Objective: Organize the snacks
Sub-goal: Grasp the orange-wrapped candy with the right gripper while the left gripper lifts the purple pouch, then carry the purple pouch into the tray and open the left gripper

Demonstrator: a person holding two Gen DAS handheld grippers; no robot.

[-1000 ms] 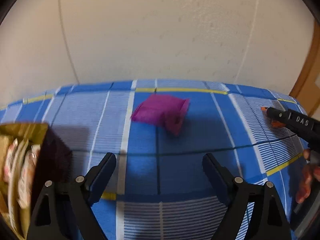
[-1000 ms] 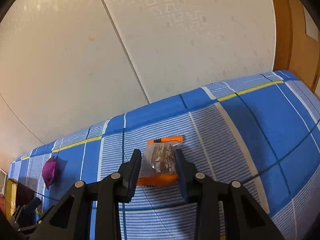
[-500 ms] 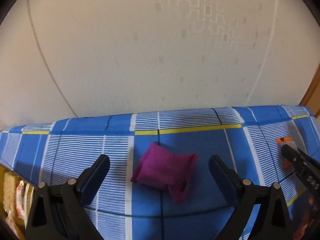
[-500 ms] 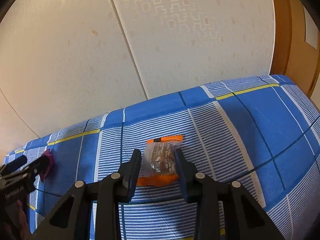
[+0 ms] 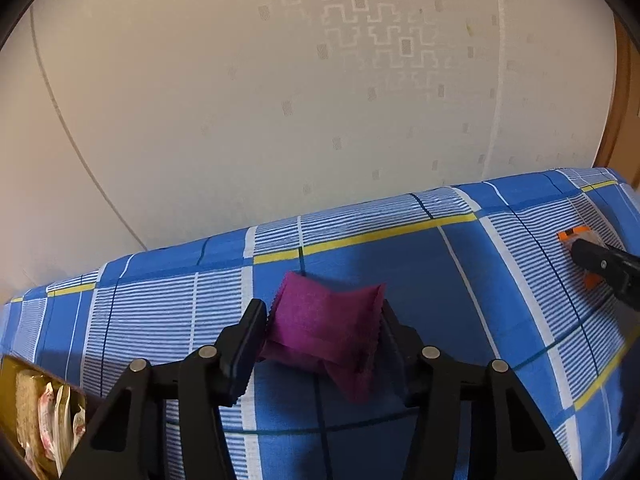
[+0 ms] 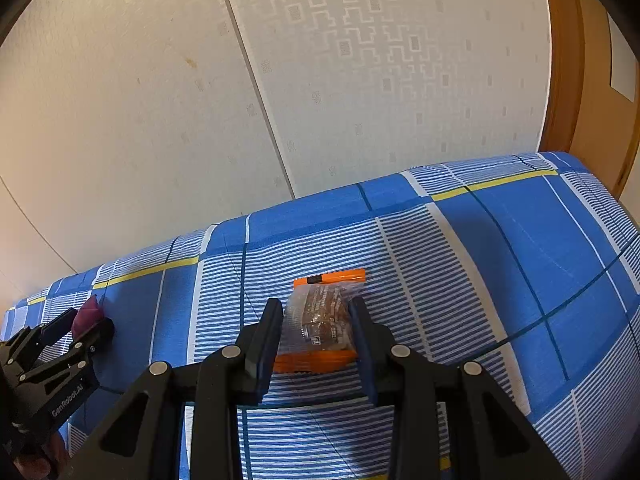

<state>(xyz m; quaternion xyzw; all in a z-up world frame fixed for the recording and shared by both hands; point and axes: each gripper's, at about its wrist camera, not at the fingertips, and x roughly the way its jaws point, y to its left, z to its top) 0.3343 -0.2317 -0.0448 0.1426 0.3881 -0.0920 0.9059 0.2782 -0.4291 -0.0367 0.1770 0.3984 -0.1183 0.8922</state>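
**A:** Where's your left gripper [image 5: 322,330] right now?

**B:** It's down over the purple snack packet [image 5: 326,330], which lies on the blue checked cloth [image 5: 460,280]. Your jaws are closing, with the packet between them — the left pad is at its crimped edge and the right one is against the opposite side.

**A:** And your right gripper [image 6: 316,330]?

**B:** You've got it clamped on the orange-ended packet [image 6: 320,326], the clear one with brown pieces inside. Both pads press on its long sides, and it rests on the same cloth, on a striped panel.

**A:** How do the two packets sit relative to each other?

**B:** Well apart. From your left camera the orange packet shows only as a small corner at the far right, behind the black tip of your right gripper. From your right camera the purple one peeks out between your left gripper's fingers at the far left.

**A:** Anything else in view?

**B:** A yellow box [image 5: 10,376] at the lower left edge of your left camera, holding several wrapped snacks [image 5: 52,420] standing on edge — and a pale patterned wall [image 6: 360,80] behind the cloth.
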